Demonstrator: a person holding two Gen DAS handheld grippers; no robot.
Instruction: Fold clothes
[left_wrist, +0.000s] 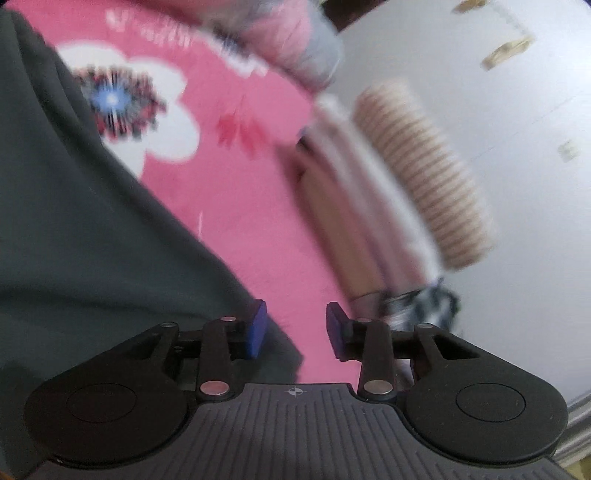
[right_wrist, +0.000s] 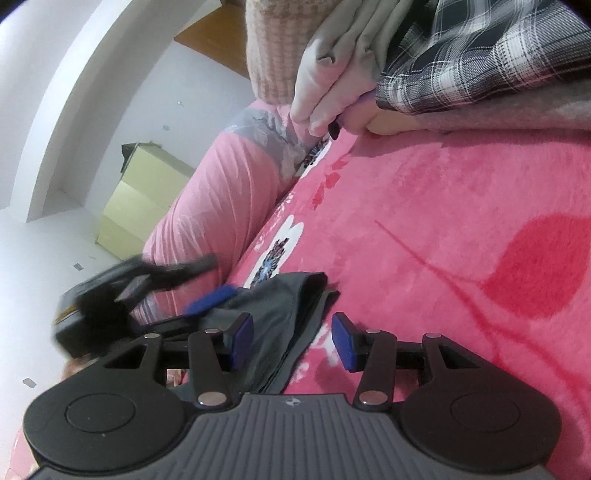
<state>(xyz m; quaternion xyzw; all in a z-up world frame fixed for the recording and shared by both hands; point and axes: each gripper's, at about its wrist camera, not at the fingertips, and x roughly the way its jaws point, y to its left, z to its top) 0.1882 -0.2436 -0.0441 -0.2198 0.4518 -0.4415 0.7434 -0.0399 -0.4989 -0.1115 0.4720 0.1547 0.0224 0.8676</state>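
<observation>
A dark grey garment (left_wrist: 85, 229) lies on the pink flowered blanket (left_wrist: 243, 206) and fills the left of the left wrist view. My left gripper (left_wrist: 295, 326) is open, its left pad at the garment's edge and nothing between the pads. In the right wrist view the same grey garment (right_wrist: 280, 321) lies bunched just in front of my right gripper (right_wrist: 291, 341), which is open with cloth reaching between its blue pads (right_wrist: 343, 341). The left gripper (right_wrist: 122, 295) shows blurred at the left of that view, beside the garment.
A stack of folded clothes (left_wrist: 417, 173), striped and pale, rests at the blanket's far edge. In the right wrist view a plaid cloth (right_wrist: 487, 51) and pale folded pieces (right_wrist: 332, 74) lie at the top. A pink pillow (right_wrist: 221, 206) lies left; a yellow cabinet (right_wrist: 140, 199) stands beyond.
</observation>
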